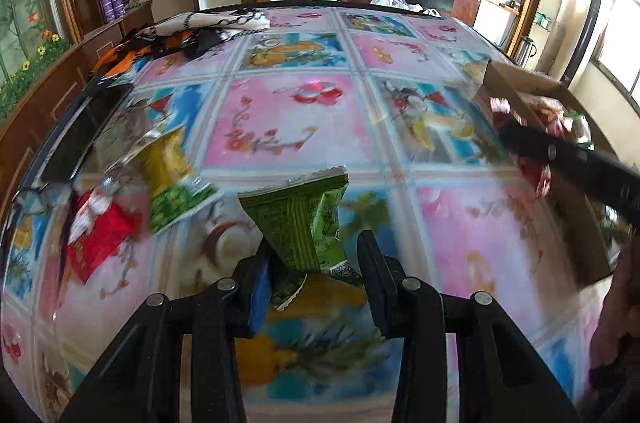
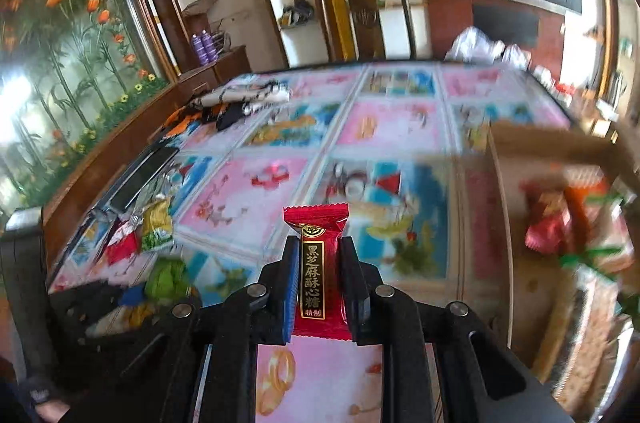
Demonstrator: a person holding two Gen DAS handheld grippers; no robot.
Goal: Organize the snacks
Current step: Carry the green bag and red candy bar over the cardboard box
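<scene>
Floral patchwork tablecloth (image 1: 288, 119) covers the table. Left gripper (image 1: 312, 259): fingers set wide, green snack packet (image 1: 304, 219) touching only its left pad. Right gripper (image 2: 320, 275): clamped on red candy wrapper (image 2: 316, 263) with gold lettering. Yellow-green packet (image 1: 172, 175) and red packet (image 1: 100, 239) lie far left. Cardboard box (image 2: 520, 191), right, holds assorted snacks.

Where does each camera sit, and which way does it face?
Left wrist: on the left gripper, facing across the patterned tablecloth; its black fingers flank a green snack packet.
Right wrist: on the right gripper, clamping a red candy wrapper.
Shared: tablecloth, brown cardboard box, yellow-green packet.
</scene>
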